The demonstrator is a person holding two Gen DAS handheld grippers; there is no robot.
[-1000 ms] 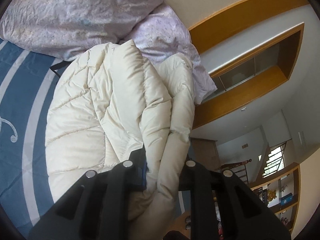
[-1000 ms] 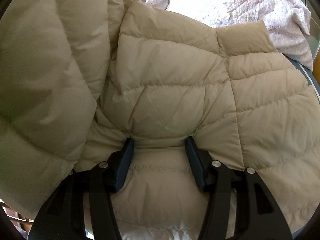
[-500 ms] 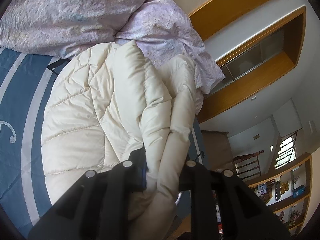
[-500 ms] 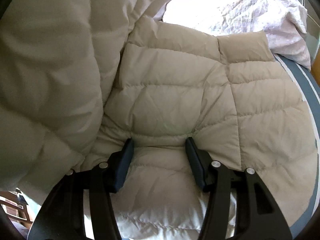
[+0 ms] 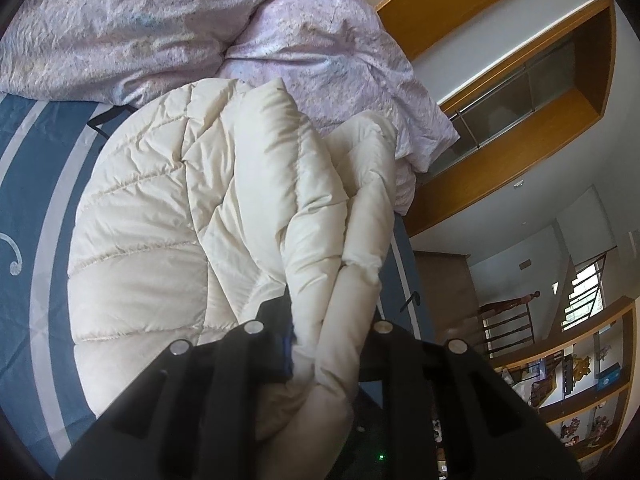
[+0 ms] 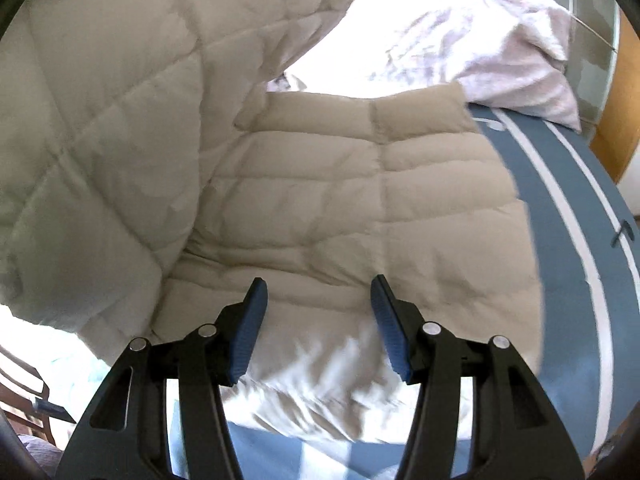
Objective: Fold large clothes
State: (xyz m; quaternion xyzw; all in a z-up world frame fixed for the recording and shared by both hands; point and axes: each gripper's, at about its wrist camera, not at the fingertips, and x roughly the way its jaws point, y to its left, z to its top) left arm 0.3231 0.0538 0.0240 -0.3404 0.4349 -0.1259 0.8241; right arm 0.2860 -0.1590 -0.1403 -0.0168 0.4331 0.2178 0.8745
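Observation:
A cream quilted puffer jacket (image 5: 160, 240) lies on a blue bed cover with white stripes (image 5: 36, 184). My left gripper (image 5: 328, 320) is shut on a thick bunched fold of the jacket and holds it lifted over the rest. In the right wrist view the jacket (image 6: 360, 208) lies flat, with the raised part (image 6: 100, 120) hanging at the left. My right gripper (image 6: 316, 300) is open and empty, just above the jacket's near part, its blue pads (image 6: 248, 332) apart from the fabric.
A crumpled lilac duvet (image 5: 180, 20) lies at the far end of the bed, also in the right wrist view (image 6: 460, 40). A wooden-framed window (image 5: 520, 92) and shelves (image 5: 580, 380) stand beyond the bed's right edge. Blue bed cover (image 6: 580, 240) lies to the jacket's right.
My right gripper has let go of the jacket, opened wide and pulled back. The left gripper has carried its held fold a little further over the jacket.

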